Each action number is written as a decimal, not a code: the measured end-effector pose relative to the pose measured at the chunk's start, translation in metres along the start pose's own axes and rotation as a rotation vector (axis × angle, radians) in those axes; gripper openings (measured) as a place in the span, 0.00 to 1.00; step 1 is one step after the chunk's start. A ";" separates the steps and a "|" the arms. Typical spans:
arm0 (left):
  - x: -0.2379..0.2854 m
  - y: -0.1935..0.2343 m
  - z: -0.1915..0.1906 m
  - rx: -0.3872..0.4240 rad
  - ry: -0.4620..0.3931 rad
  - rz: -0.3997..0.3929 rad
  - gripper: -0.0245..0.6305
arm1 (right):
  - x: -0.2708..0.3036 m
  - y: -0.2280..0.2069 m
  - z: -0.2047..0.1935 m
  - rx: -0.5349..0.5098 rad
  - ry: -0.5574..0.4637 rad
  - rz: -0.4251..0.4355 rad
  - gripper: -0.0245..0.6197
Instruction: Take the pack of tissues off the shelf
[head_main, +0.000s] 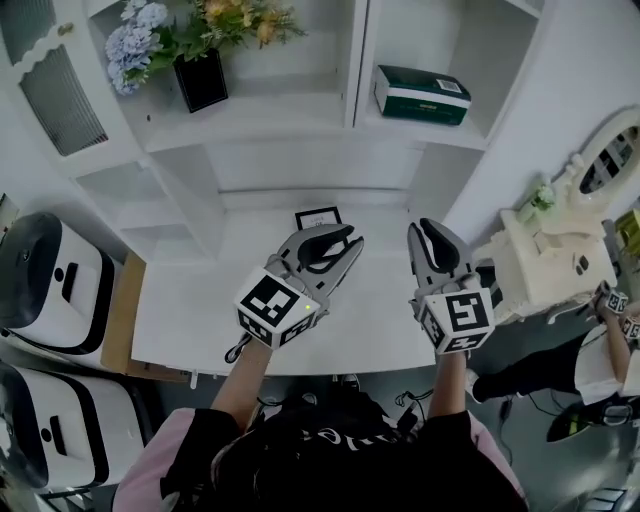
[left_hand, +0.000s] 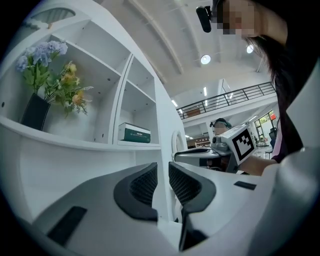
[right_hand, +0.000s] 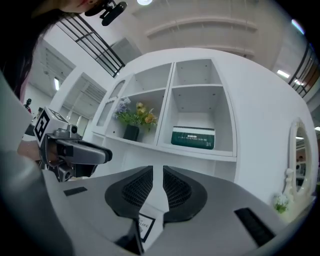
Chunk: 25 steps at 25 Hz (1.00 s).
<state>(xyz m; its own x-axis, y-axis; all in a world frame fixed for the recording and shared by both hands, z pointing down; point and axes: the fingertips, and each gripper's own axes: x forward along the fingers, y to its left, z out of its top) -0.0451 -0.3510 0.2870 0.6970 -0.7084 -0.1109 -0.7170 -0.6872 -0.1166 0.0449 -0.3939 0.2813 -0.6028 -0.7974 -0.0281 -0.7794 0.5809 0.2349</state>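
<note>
The pack of tissues, dark green with a white band, lies in the right-hand shelf compartment; it also shows as a pack of tissues in the left gripper view and as a pack of tissues in the right gripper view. My left gripper and right gripper hover side by side over the white desk, well below the shelf. Both are shut with nothing between their pads. The left gripper points up toward the shelves; the right gripper faces the tissue compartment.
A black vase of flowers stands in the left compartment. A small framed card rests at the back of the desk. White appliances sit at left, a white ornate stand with a mirror at right. Another person is at far right.
</note>
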 end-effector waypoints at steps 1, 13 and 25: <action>0.008 0.005 0.005 0.011 -0.004 0.014 0.16 | 0.006 -0.008 0.005 -0.009 -0.015 0.011 0.15; 0.100 0.062 0.054 0.175 0.006 0.146 0.16 | 0.064 -0.105 0.034 -0.055 -0.106 0.108 0.15; 0.155 0.113 0.089 0.109 0.034 0.357 0.23 | 0.101 -0.171 0.068 -0.013 -0.124 0.090 0.33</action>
<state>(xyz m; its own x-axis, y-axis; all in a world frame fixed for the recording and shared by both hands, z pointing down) -0.0174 -0.5238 0.1684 0.4014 -0.9065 -0.1308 -0.9087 -0.3762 -0.1812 0.1058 -0.5624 0.1718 -0.6873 -0.7154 -0.1257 -0.7193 0.6463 0.2548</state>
